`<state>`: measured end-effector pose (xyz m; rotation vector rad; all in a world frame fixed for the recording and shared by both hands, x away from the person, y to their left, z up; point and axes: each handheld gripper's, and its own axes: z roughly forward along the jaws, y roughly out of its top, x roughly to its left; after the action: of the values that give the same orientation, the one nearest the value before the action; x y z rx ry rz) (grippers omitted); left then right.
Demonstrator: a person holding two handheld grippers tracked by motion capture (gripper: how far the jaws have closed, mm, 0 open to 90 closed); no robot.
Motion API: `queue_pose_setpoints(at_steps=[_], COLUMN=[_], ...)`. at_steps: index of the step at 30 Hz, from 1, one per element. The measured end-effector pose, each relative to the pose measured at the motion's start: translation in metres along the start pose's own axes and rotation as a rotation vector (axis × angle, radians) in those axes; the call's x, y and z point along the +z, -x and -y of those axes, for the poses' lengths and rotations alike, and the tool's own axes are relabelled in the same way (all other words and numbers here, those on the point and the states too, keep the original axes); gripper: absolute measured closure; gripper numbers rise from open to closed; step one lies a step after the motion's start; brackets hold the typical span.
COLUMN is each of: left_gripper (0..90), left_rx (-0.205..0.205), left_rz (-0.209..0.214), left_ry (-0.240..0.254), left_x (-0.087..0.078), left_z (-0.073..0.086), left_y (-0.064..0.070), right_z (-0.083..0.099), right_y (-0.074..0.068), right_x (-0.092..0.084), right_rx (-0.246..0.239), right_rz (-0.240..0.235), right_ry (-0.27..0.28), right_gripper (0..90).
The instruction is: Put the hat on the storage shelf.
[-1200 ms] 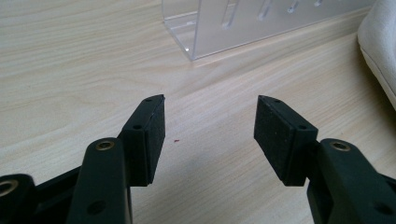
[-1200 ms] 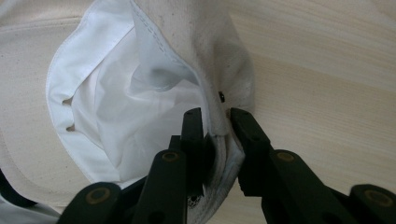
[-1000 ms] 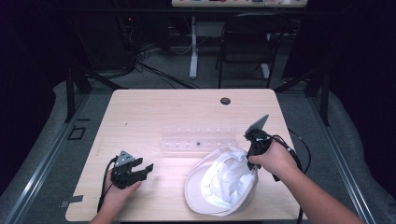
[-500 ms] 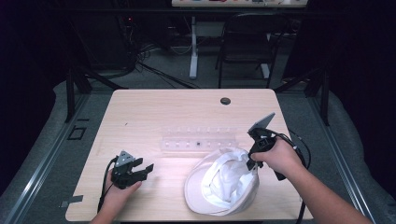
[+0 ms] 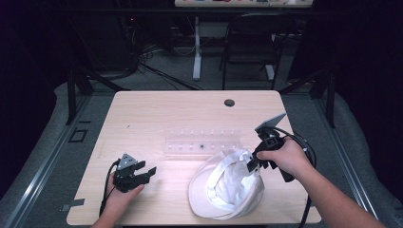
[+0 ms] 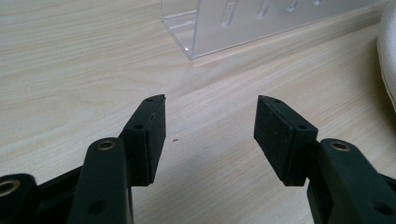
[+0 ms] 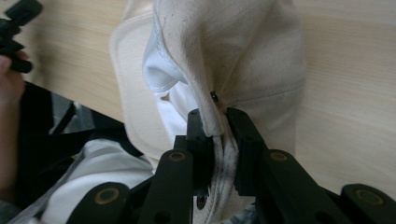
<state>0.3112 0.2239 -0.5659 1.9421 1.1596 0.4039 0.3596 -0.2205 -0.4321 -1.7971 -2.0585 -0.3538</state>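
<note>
The white cloth cap (image 5: 228, 187) lies inside-up near the front edge of the bench (image 5: 157, 114), its rim pinched and lifted by the right gripper (image 5: 251, 164) jaws, while the left gripper (image 5: 145, 173) jaws stand open, holding nothing.

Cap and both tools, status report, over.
Right tool shut on the white cap, edge pinched and lifted. Left tool open, idle on the table. Clear acrylic rack sits just behind the cap.
</note>
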Motion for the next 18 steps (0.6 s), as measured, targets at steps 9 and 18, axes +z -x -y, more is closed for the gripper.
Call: queue_pose_setpoints(at_steps=[9, 18], left_gripper=[44.1, 44.3], left_rx=[0.004, 0.006], left_rz=[-0.003, -0.003], left_ry=[0.005, 0.008], left_x=[-0.001, -0.001], left_z=[0.0, 0.0], left_y=[-0.001, 0.0], right_z=[0.004, 0.006], right_y=[-0.002, -0.005], right_x=[-0.008, -0.011], right_rx=[0.022, 0.058], right_rz=[-0.158, -0.325], right_ry=[-0.004, -0.006], right_gripper=[80.1, 80.2])
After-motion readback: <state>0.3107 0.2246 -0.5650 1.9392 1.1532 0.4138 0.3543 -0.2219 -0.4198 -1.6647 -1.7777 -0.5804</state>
